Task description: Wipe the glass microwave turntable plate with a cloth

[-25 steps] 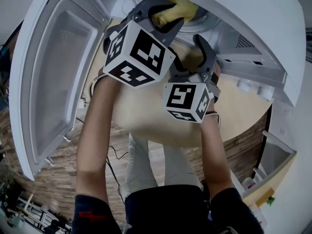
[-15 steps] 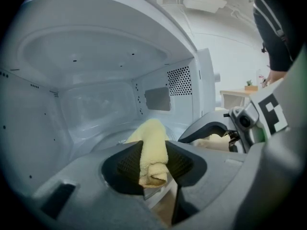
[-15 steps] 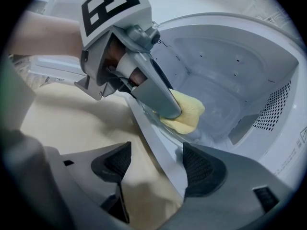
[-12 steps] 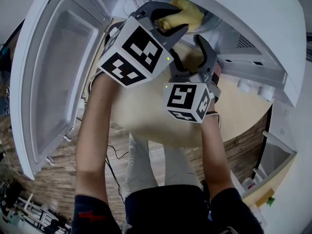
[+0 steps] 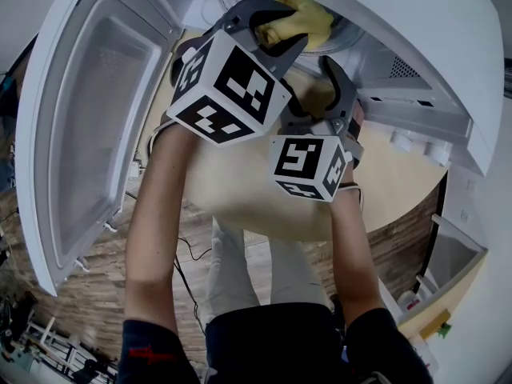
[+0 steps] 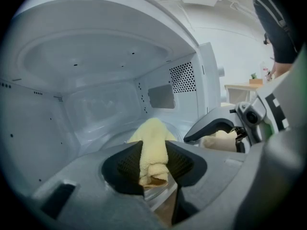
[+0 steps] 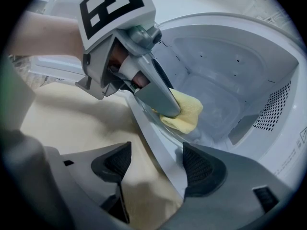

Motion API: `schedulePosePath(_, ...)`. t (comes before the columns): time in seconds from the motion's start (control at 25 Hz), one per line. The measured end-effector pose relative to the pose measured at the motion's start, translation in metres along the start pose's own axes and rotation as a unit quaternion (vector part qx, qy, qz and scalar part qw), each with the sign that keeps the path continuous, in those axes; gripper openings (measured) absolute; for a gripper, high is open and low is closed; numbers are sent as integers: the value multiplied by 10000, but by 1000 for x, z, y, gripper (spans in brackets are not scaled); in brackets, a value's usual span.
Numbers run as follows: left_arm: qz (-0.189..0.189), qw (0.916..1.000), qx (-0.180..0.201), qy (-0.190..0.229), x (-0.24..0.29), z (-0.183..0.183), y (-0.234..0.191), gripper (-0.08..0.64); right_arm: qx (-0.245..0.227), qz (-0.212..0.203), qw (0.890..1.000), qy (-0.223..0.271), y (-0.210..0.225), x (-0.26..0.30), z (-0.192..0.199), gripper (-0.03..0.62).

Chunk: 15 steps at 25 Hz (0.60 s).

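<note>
White microwave interior (image 6: 96, 56), left tongs (image 6: 153, 166) clamped on yellow cloth (image 6: 153, 145) on glass plate (image 7: 182, 134), right tongs (image 7: 157, 163) apart, empty

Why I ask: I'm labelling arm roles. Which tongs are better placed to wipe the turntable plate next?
Left, probably. The left tongs are shut on the yellow cloth, inside the microwave at the glass plate. The right tongs are open, gripping nothing, at the front lip.
</note>
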<state>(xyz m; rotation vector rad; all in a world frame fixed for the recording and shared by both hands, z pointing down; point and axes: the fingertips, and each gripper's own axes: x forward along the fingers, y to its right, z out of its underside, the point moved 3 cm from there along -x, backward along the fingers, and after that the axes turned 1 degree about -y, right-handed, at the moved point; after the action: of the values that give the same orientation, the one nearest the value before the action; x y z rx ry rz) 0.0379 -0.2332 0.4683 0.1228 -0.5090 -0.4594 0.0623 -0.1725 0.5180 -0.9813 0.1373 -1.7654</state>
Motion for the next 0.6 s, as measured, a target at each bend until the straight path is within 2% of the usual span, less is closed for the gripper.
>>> schedulePosePath(0.24,-122,9998,108,-109,0,3,-4,133,0,-2,10000,-4,0,0,1,298)
schedulePosePath(0.6,-400,9991,23,-159,-4,8,-19,135,0,-11,10000,2,-1,0,0,298)
